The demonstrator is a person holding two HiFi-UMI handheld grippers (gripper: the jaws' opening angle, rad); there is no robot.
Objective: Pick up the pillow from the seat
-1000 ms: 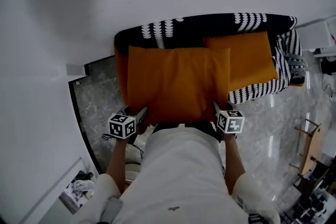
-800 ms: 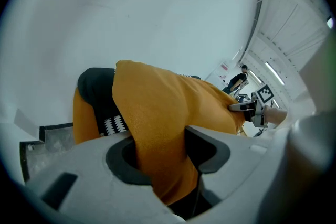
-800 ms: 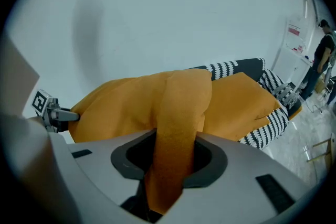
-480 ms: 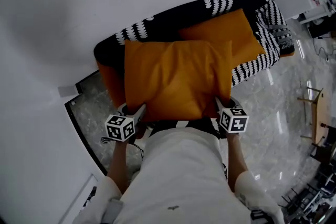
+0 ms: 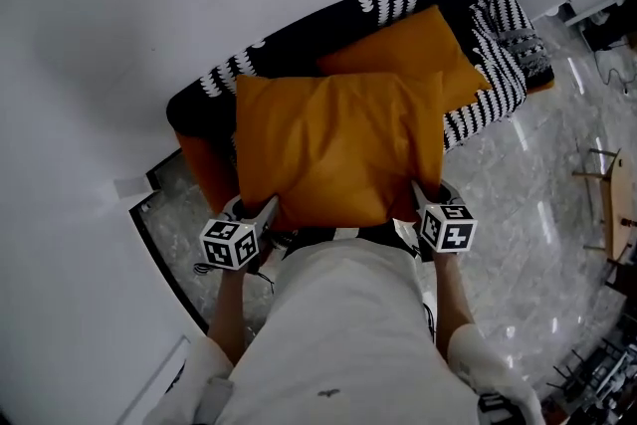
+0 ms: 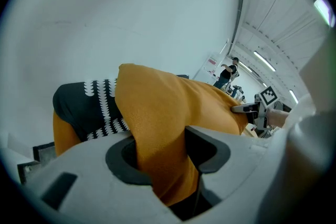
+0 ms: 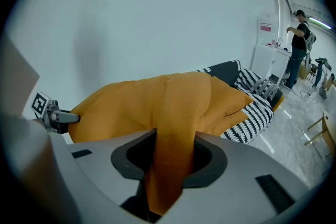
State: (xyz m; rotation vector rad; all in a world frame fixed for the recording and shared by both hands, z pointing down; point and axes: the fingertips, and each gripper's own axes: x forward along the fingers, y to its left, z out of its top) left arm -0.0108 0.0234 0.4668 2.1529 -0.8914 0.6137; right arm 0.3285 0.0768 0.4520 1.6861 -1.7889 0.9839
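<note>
While both tools grip it, the orange pillow point(image 5: 338, 149) hangs in front of the person, spread over the front edge of the seat; whether its far edge touches the seat cannot be told.

- Left gripper point(image 5: 267, 212): at the pillow's near left corner. Its own view shows the jaws of the left gripper point(image 6: 163, 152) pinching a thick fold of the pillow point(image 6: 168, 107), cloth filling the gap.
- Right gripper point(image 5: 418, 199): at the near right corner. The right gripper point(image 7: 170, 157) likewise clamps a bunched fold of the pillow point(image 7: 136, 102) between its pads.
- Sofa point(image 5: 299, 40): black cover with a white scalloped pattern, backed against a white wall; orange upholstery shows at its left end.
- Second orange pillow point(image 5: 403, 50): lying at the seat's right end, against the backrest, partly covered by the held one.
- Striped black-and-white cloth point(image 5: 503, 25): draped over the sofa's right end.
- Floor point(image 5: 518, 214): glossy grey marble.
- Person point(image 7: 299, 34): standing well beyond the sofa's right end.
</note>
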